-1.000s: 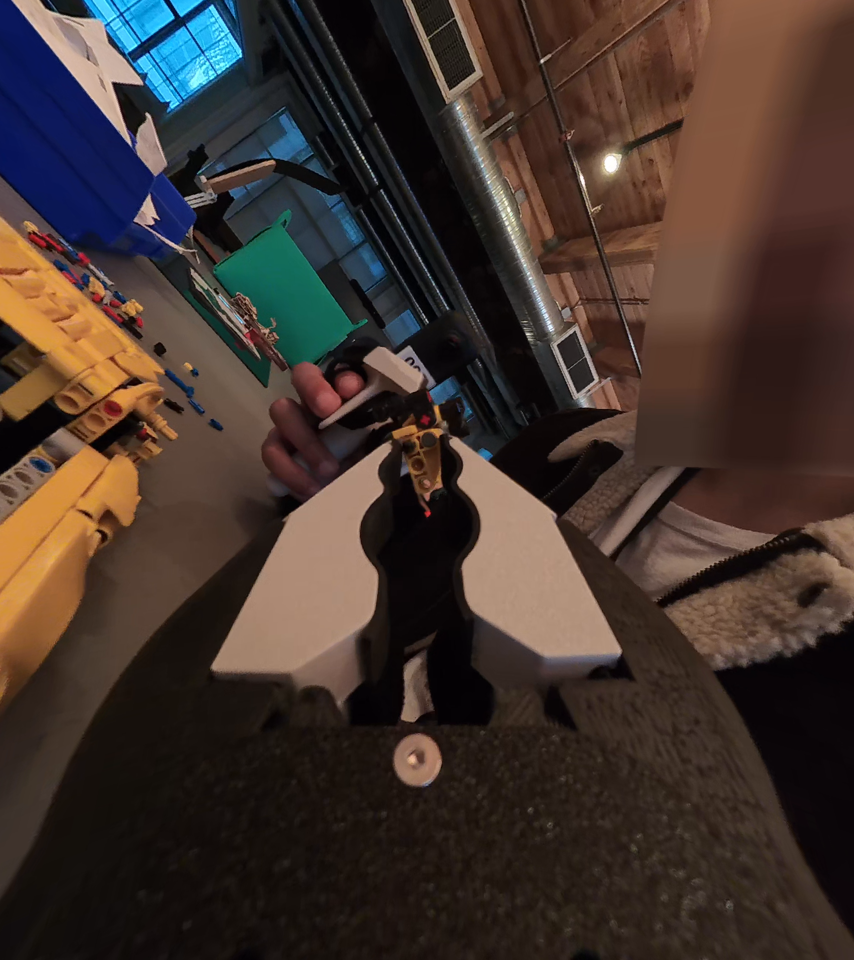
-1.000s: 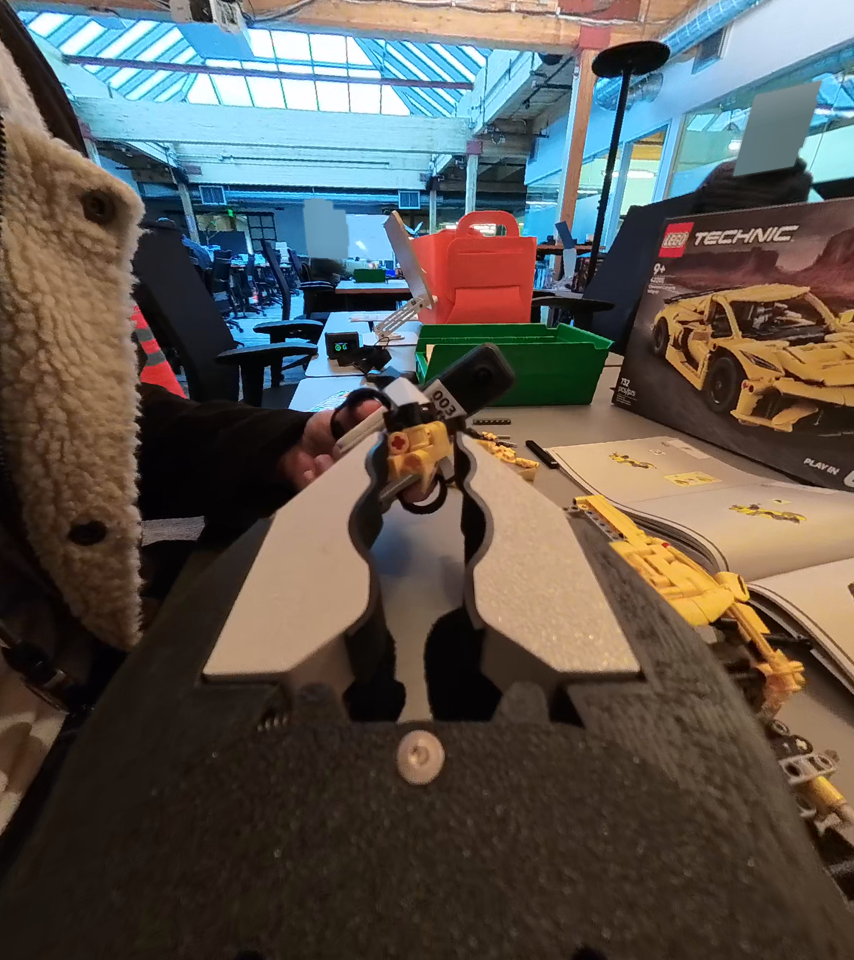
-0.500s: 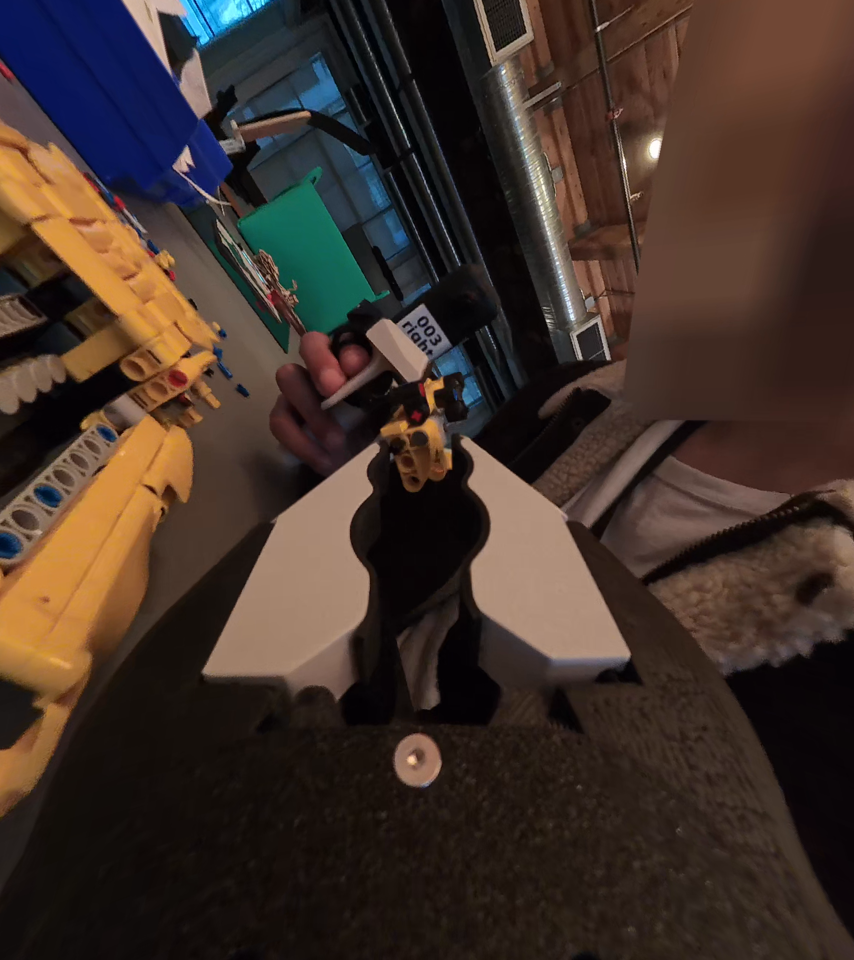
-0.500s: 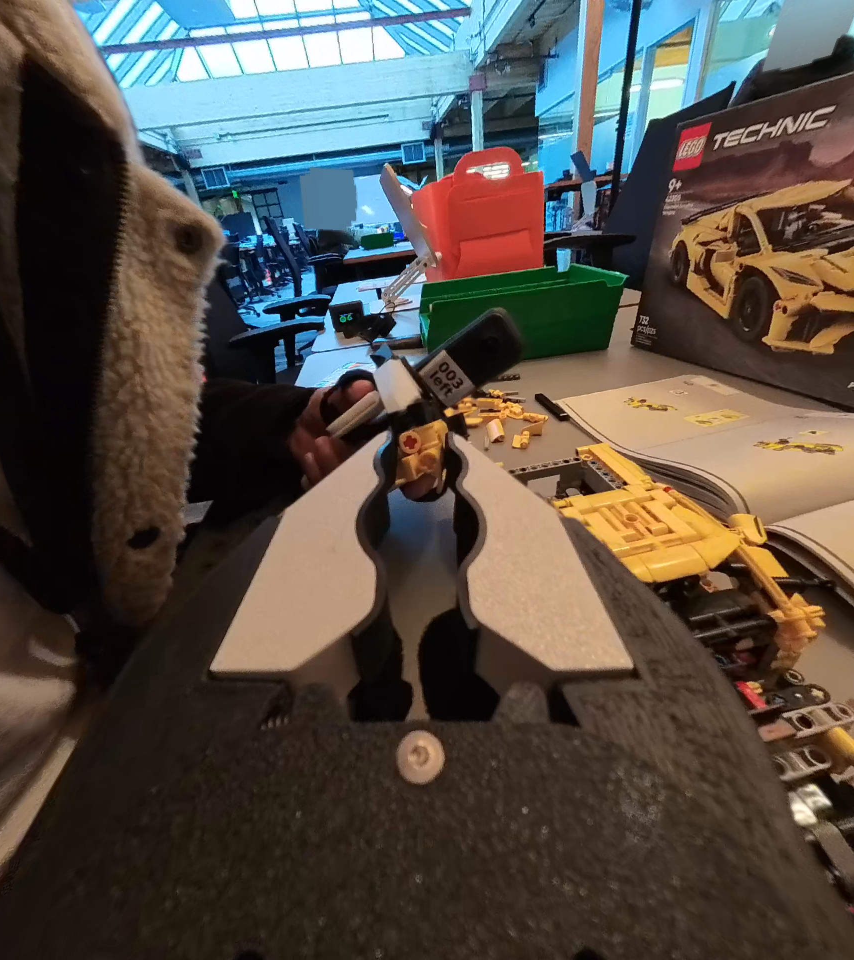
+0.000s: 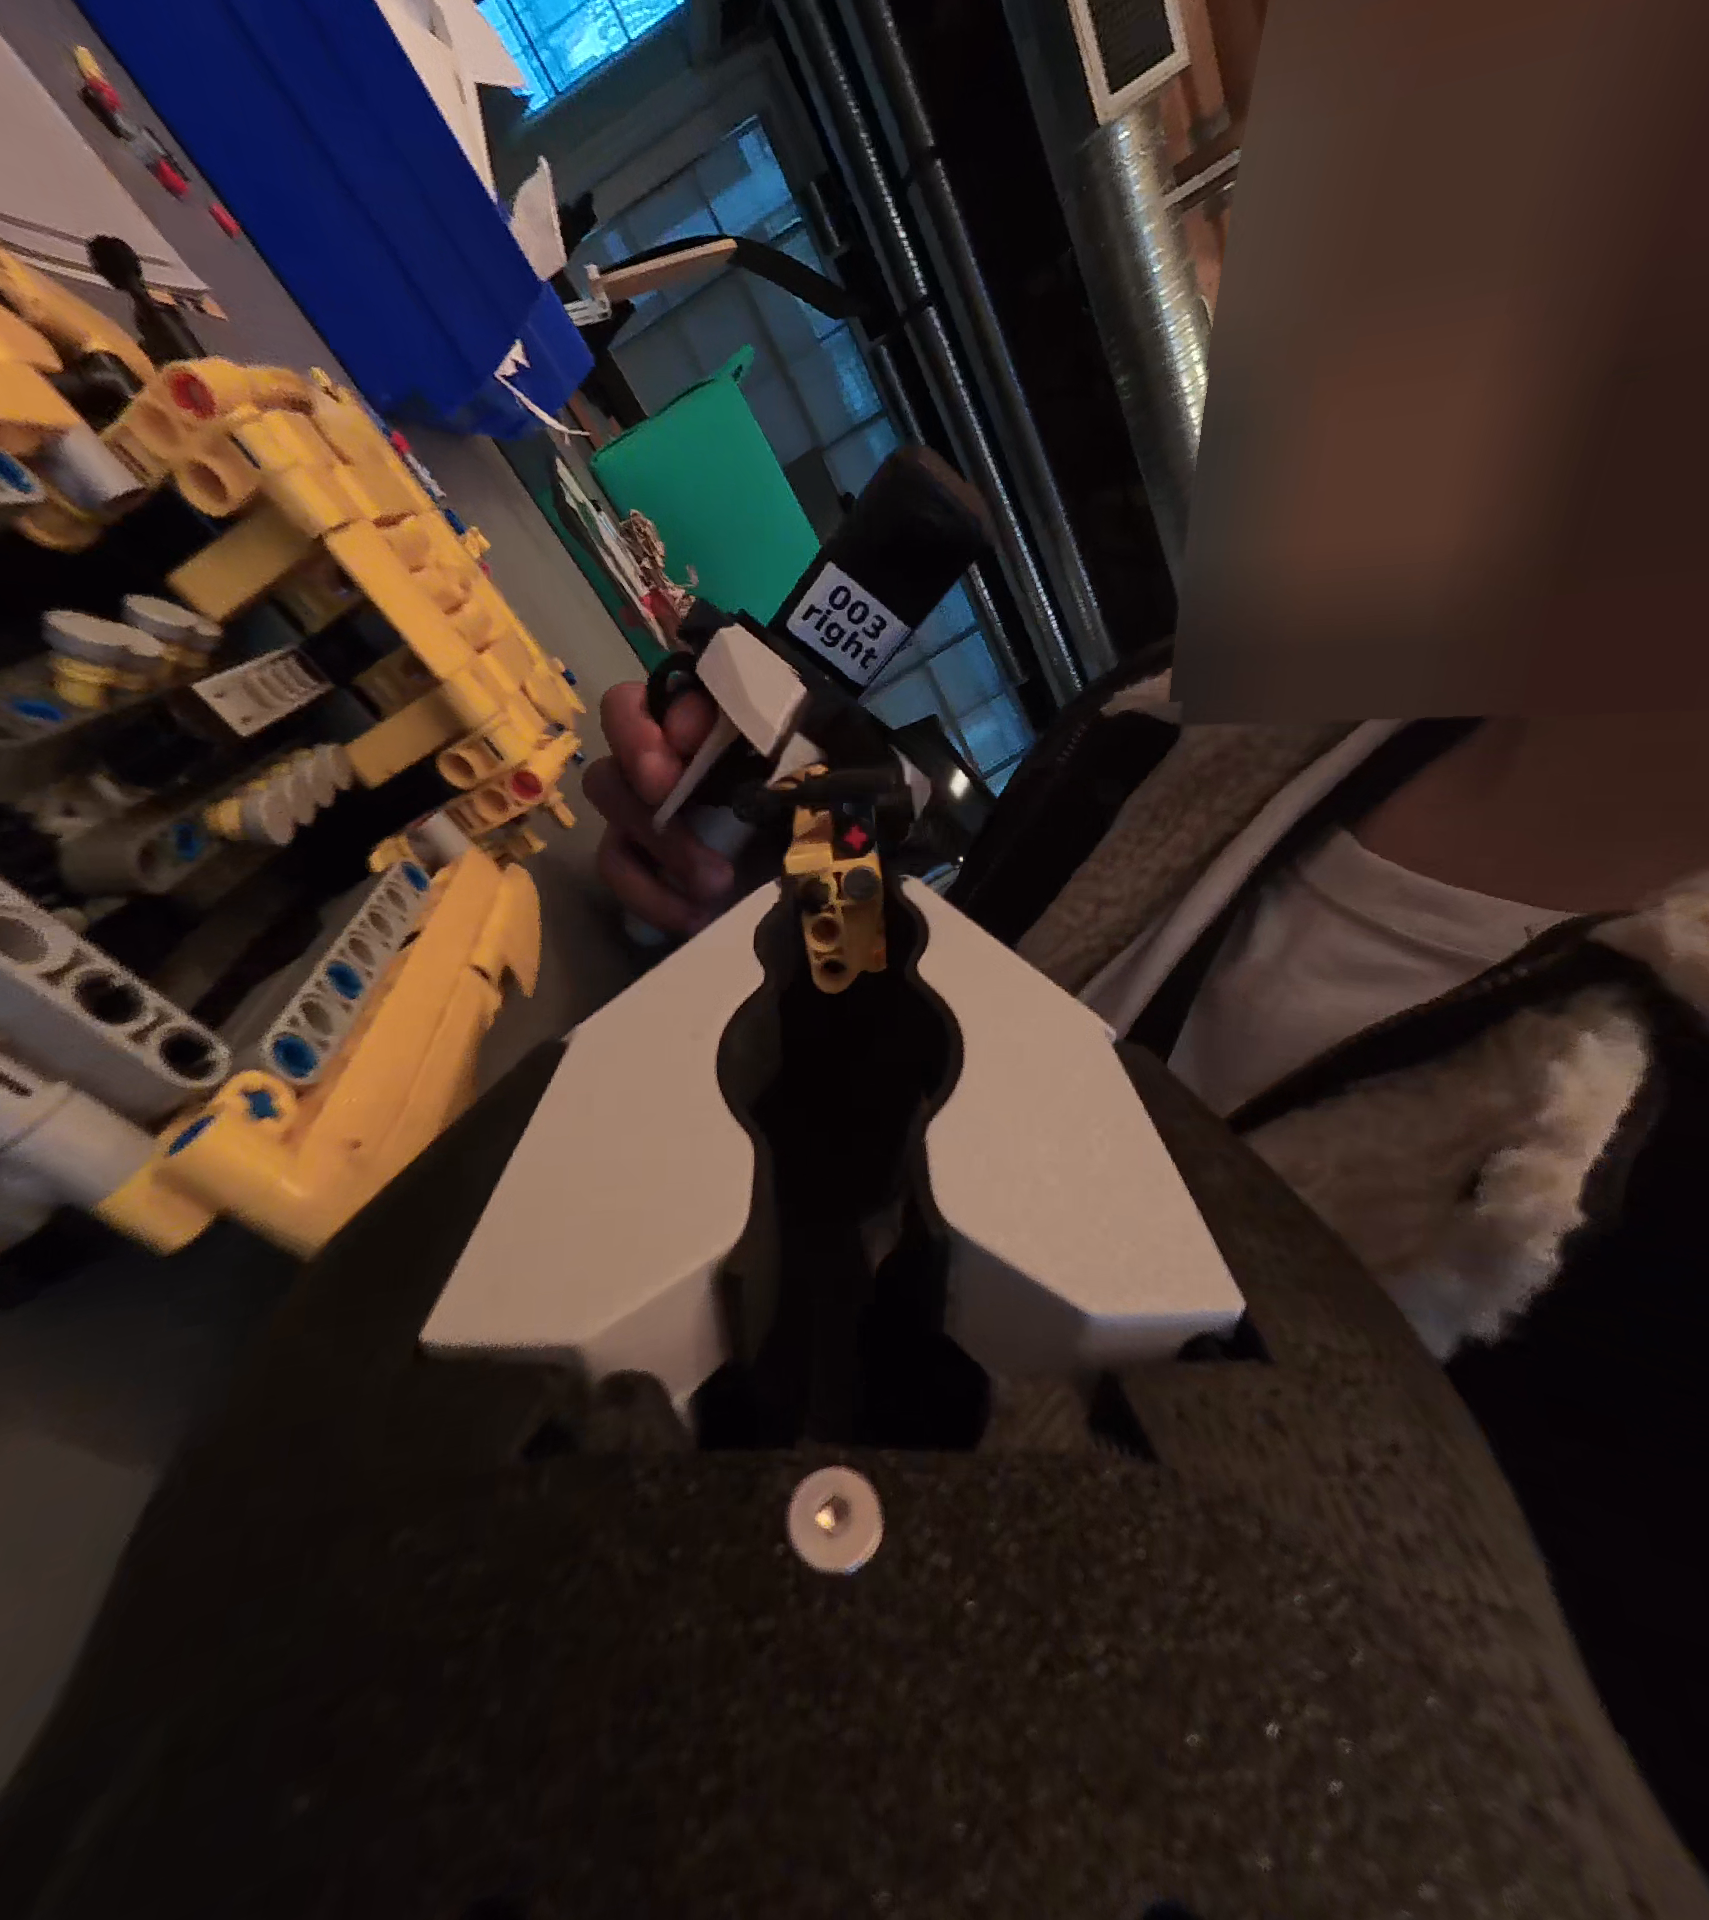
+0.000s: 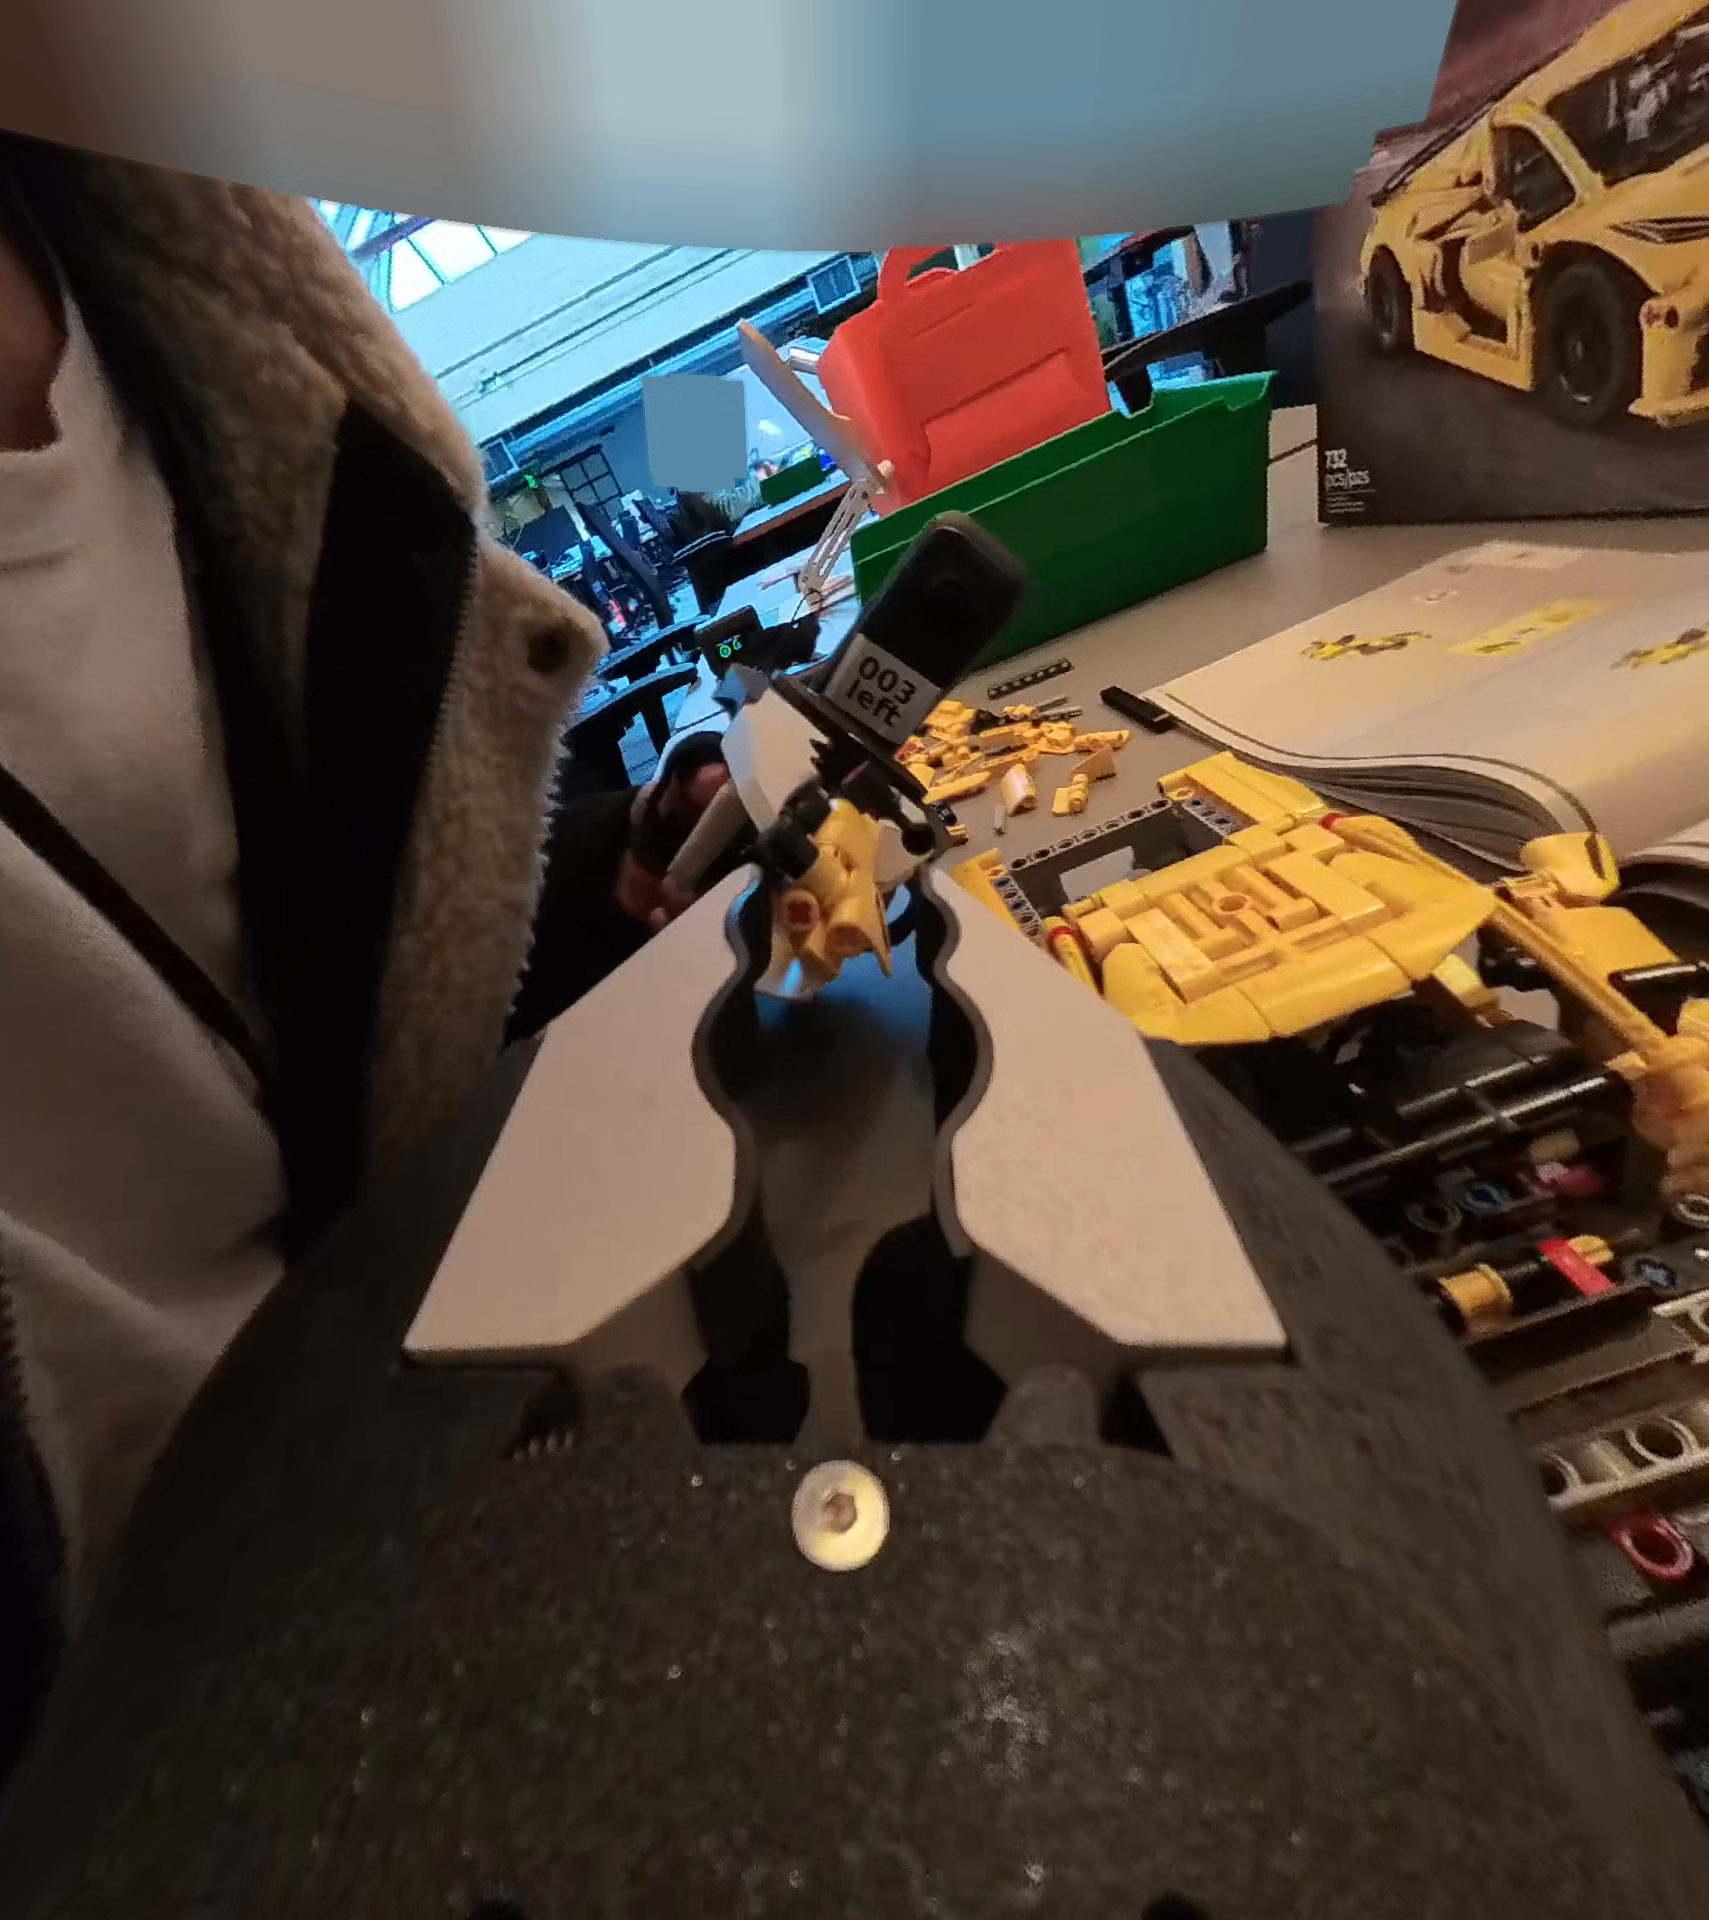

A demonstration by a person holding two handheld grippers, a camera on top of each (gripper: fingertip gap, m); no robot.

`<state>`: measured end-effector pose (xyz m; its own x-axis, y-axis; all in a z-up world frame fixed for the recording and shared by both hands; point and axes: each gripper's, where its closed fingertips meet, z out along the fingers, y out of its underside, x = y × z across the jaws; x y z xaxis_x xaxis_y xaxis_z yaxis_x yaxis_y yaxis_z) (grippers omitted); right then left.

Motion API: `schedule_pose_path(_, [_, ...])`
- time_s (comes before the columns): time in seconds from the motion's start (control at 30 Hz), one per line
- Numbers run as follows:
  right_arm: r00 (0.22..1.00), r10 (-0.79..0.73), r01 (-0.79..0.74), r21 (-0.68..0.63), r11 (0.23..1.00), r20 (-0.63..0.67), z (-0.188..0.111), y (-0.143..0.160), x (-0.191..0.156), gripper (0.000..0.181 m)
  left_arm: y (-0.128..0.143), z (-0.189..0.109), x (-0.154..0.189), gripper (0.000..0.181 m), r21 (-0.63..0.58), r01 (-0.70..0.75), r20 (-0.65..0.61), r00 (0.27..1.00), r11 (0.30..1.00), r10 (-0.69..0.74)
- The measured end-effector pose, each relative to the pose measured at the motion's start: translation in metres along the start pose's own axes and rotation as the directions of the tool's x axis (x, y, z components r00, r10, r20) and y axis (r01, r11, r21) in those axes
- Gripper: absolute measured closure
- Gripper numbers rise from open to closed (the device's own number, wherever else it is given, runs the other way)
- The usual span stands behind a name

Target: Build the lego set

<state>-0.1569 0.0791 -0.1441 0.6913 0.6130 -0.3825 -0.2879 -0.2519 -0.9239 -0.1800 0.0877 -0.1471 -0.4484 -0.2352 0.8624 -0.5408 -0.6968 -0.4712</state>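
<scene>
A small yellow lego sub-assembly with a red cross pin and black parts is held in the air between both grippers. My left gripper is shut on one end of it. My right gripper flanks its other end with the jaws closed onto it. Each gripper shows in the other's view, held by a hand: the right one, the left one. The part-built yellow car model lies on the grey table to the right; in the left wrist view it is close on the left.
An open instruction booklet and the set's box lie behind the model. Loose yellow pieces are scattered in front of a green bin and an orange bag. A blue bin stands far left. The person's fleece jacket is close. The tips of both grippers are at nearly the same place.
Both grippers, still joined on the sub-assembly, have moved closer to the car model, which now looms larger in both views. The sub-assembly has turned slightly between the fingers.
</scene>
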Motion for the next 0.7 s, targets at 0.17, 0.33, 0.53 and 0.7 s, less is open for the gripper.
schedule_pose_path(0.17, [0.997, 0.007, -0.004, 0.036, 0.999, -0.074, -0.011, -0.011, 0.014, 0.155, -0.022, -0.018, 0.005, 0.165, 0.074, -0.118, 0.06, 0.992, 0.99, 0.114])
schedule_pose_path(0.33, [0.923, 0.001, -0.002, -0.004, 1.0, -0.384, -0.059, -0.037, 0.076, 0.157, -0.067, -0.069, 0.001, 0.165, 0.195, -0.254, 0.237, 0.949, 0.947, 0.206])
schedule_pose_path(0.53, [0.82, 0.207, -0.175, 0.111, 0.978, -0.533, -0.104, -0.024, 0.12, 0.147, -0.103, -0.117, -0.012, 0.166, 0.322, -0.369, 0.382, 0.893, 0.872, 0.237])
schedule_pose_path(0.7, [0.755, 0.174, -0.143, 0.101, 0.985, -0.632, -0.12, -0.02, 0.131, 0.148, -0.108, -0.12, -0.001, 0.166, 0.399, -0.346, 0.287, 0.927, 0.849, 0.243])
